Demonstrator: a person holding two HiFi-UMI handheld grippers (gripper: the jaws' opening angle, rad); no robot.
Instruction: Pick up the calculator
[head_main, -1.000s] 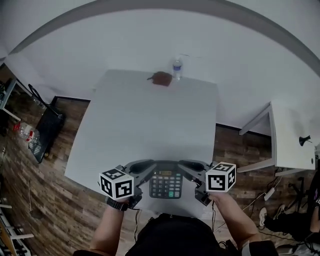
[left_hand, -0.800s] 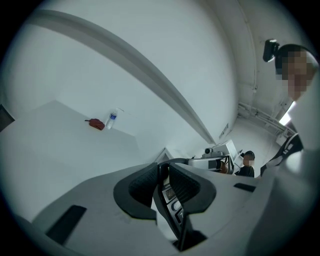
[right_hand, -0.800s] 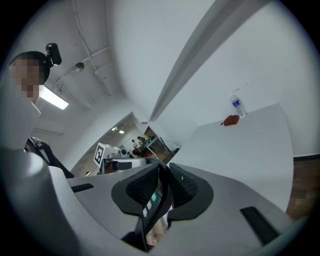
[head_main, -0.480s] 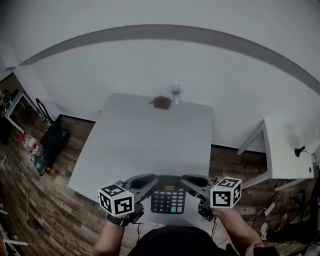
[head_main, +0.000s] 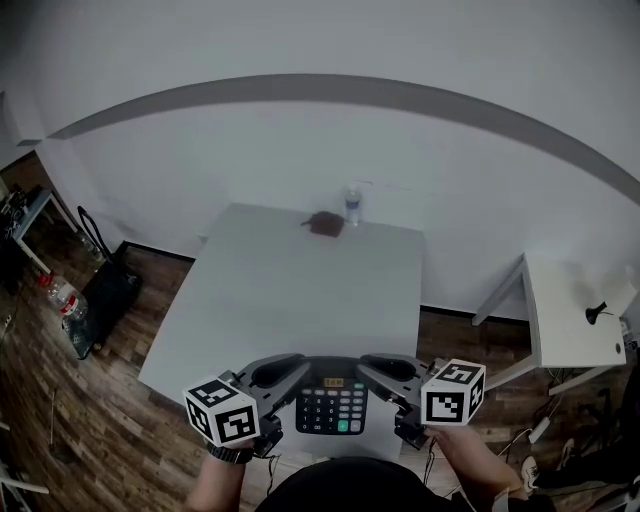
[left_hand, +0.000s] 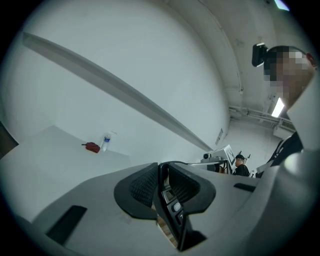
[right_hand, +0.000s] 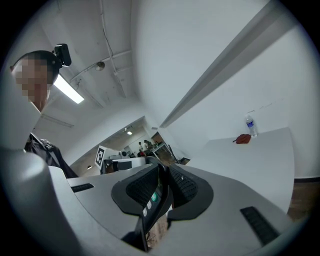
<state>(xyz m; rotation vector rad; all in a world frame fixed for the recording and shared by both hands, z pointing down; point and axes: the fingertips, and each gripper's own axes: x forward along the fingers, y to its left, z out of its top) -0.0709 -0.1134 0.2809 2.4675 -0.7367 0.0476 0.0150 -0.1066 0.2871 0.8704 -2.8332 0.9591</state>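
The dark calculator (head_main: 333, 408), with grey keys and one green key, hangs in the air above the near edge of the white table (head_main: 300, 290). My left gripper (head_main: 293, 384) clamps its left edge and my right gripper (head_main: 374, 382) its right edge. In the left gripper view the ribbed pads (left_hand: 141, 186) press on the calculator's thin edge (left_hand: 171, 212), and the left gripper's (left_hand: 162, 185) jaws are closing on it. In the right gripper view the calculator (right_hand: 151, 206) stands edge-on between the pads (right_hand: 142, 187) of my right gripper (right_hand: 162, 187).
At the table's far edge stand a clear water bottle (head_main: 352, 205) and a small reddish-brown pouch (head_main: 324, 224). A second white table (head_main: 580, 310) stands to the right. A black bag (head_main: 105, 290) and bottles lie on the wooden floor at the left.
Both grippers have risen together with the calculator held between them, lifting it off the table. The table now looks farther away below.
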